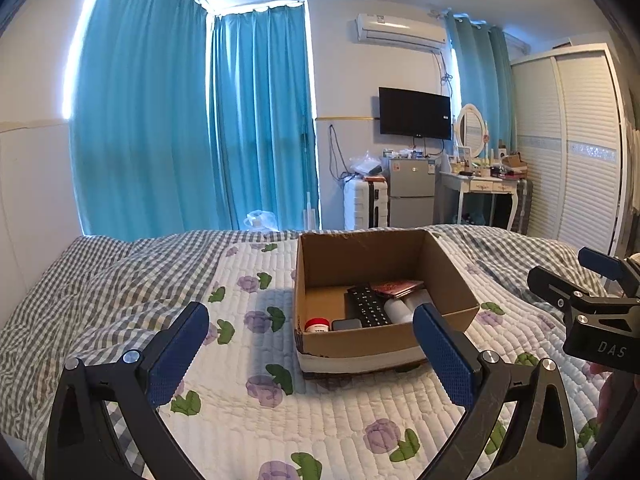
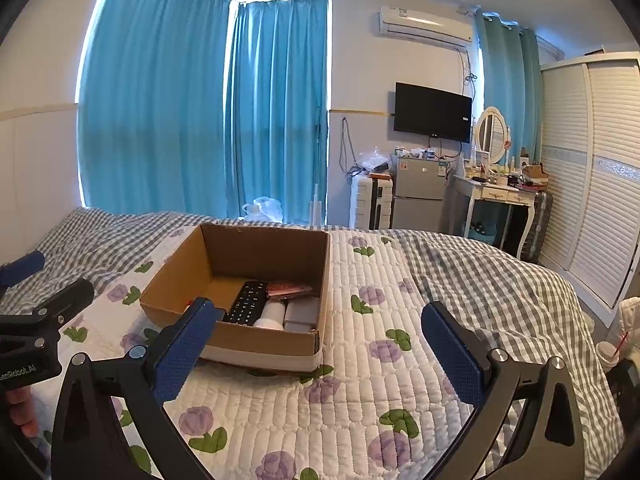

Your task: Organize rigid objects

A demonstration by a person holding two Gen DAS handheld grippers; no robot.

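An open cardboard box (image 1: 456, 276) (image 2: 176, 280) sits on the bed's floral quilt. Inside lie a black remote (image 1: 366, 304) (image 2: 248, 302), a pink booklet (image 1: 396, 287) (image 2: 290, 289), a white bottle (image 1: 398, 312) (image 2: 274, 312), a red-lidded jar (image 1: 317, 325), a dark phone-like item (image 1: 346, 324) and a grey case (image 2: 303, 312). My left gripper (image 1: 312, 340) is open and empty, held in front of the box. My right gripper (image 2: 320, 340) is open and empty, in front of the box's right corner. Each gripper shows at the edge of the other's view.
The bed carries a white floral quilt (image 1: 280, 420) (image 2: 380, 360) over a grey checked cover (image 1: 80, 292) (image 2: 500, 280). Beyond the bed stand blue curtains, a suitcase (image 1: 366, 204), a small fridge (image 1: 412, 192), a dressing table (image 1: 484, 188) and a wardrobe (image 1: 572, 140).
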